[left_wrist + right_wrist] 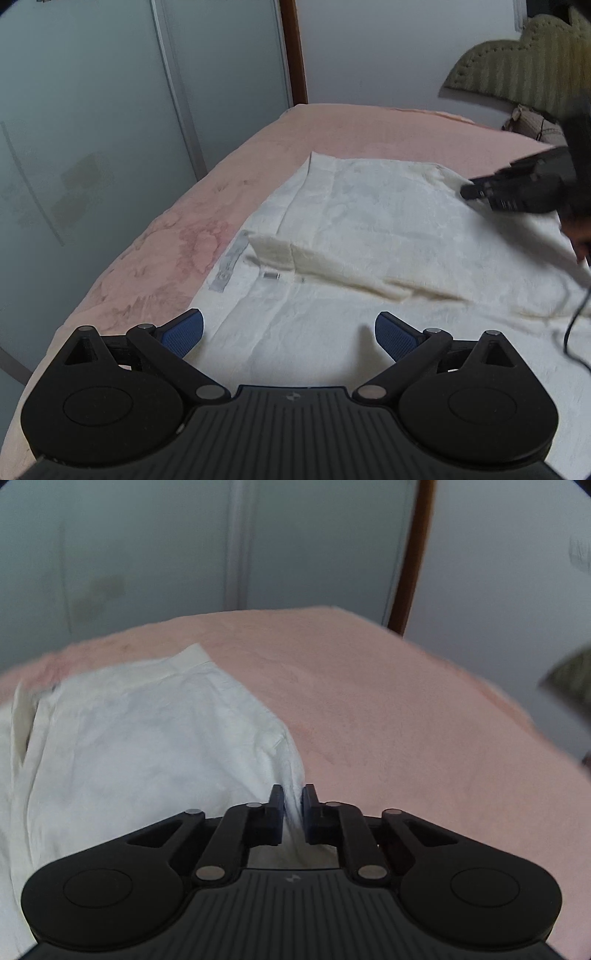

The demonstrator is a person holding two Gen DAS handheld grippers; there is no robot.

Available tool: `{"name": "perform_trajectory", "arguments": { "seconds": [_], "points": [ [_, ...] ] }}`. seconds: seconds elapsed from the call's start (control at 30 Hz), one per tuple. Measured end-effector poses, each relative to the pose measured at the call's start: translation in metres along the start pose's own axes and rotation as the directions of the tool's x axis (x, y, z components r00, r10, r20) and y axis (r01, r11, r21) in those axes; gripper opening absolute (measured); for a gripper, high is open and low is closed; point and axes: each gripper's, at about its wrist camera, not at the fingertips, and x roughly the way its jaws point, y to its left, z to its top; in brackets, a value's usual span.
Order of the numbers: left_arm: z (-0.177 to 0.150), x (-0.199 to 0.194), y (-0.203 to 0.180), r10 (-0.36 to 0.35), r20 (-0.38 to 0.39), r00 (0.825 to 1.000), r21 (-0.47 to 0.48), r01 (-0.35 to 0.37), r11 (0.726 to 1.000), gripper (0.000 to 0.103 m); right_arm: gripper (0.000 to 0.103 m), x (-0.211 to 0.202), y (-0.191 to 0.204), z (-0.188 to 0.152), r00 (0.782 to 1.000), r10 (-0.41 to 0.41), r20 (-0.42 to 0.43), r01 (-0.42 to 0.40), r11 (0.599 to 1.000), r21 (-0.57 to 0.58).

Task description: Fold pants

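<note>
White pants (369,221) lie spread on a pink bed (258,147), one part folded over with its waistband edge (280,254) showing. My left gripper (289,336) is open and empty, its blue pads just above the near cloth. My right gripper (293,799) is shut on a fold of the white pants (147,746) and lifts that edge off the bed (406,720). It also shows in the left wrist view (517,188), black and blurred, at the pants' far right edge.
Frosted sliding doors (110,110) and a brown door frame (293,51) stand beyond the bed's left edge. An olive headboard (517,70) and a pillow (535,122) are at the far right. A black cable (572,328) hangs over the cloth.
</note>
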Motion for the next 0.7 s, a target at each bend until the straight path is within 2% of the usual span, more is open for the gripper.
{"name": "perform_trajectory", "arguments": {
  "seconds": [0.07,0.13,0.2,0.27,0.33,0.4,0.43,0.47,0.5,0.57,0.6,0.63,0.67,0.7],
  "points": [
    [0.011,0.003,0.007,-0.032,0.012,0.999,-0.055,0.032,0.998,0.101,0.007,-0.020,0.032,-0.004,0.997,-0.050,0.051,0.057,0.987,-0.151],
    [0.024,0.006,0.018,-0.072,0.022,0.997,-0.141,0.074,0.987,0.101,0.007,-0.044,0.062,-0.012,0.993,-0.056,0.101,0.081,0.962,-0.261],
    [0.037,0.010,0.030,-0.132,0.046,0.990,-0.245,0.139,0.960,0.101,0.007,-0.063,0.088,-0.024,0.989,-0.064,0.135,0.109,0.928,-0.356],
    [0.049,0.018,0.039,-0.194,0.084,0.977,-0.348,0.211,0.913,0.101,0.006,-0.077,0.108,-0.039,0.986,-0.069,0.149,0.127,0.895,-0.429],
    [0.063,0.031,0.044,-0.262,0.082,0.962,-0.439,0.271,0.856,0.101,0.006,-0.083,0.119,-0.047,0.988,-0.052,0.147,0.113,0.890,-0.441],
    [0.076,0.047,0.047,-0.365,0.101,0.925,-0.529,0.361,0.768,0.101,0.006,-0.089,0.126,-0.055,0.988,-0.040,0.150,0.104,0.889,-0.447],
    [0.082,0.055,0.047,-0.395,0.105,0.913,-0.554,0.383,0.739,0.101,0.006,-0.089,0.129,-0.057,0.988,-0.036,0.150,0.100,0.890,-0.446],
    [0.088,0.064,0.046,-0.403,0.096,0.910,-0.574,0.381,0.725,0.101,0.006,-0.093,0.131,-0.060,0.987,-0.032,0.155,0.098,0.894,-0.437],
    [0.093,0.071,0.043,-0.393,0.079,0.916,-0.591,0.360,0.722,0.101,0.006,-0.094,0.131,-0.062,0.987,-0.027,0.157,0.093,0.900,-0.427],
    [0.099,0.084,0.039,-0.357,0.045,0.933,-0.607,0.309,0.732,0.088,0.006,-0.096,0.131,-0.064,0.986,-0.025,0.167,0.092,0.910,-0.404],
    [0.098,0.088,0.035,-0.344,0.010,0.939,-0.611,0.278,0.741,0.055,0.006,-0.096,0.130,-0.065,0.985,-0.025,0.171,0.091,0.916,-0.392],
    [0.096,0.090,0.034,-0.360,-0.015,0.933,-0.613,0.276,0.740,0.023,0.006,-0.097,0.129,-0.066,0.985,-0.025,0.172,0.089,0.922,-0.377],
    [0.093,0.091,0.033,-0.390,-0.020,0.921,-0.619,0.294,0.728,0.014,0.006,-0.096,0.131,-0.066,0.983,-0.033,0.179,0.099,0.924,-0.369],
    [0.087,0.089,0.034,-0.396,-0.017,0.918,-0.627,0.299,0.720,0.005,0.008,-0.097,0.131,-0.067,0.980,-0.057,0.193,0.126,0.922,-0.367]
  ]
}}
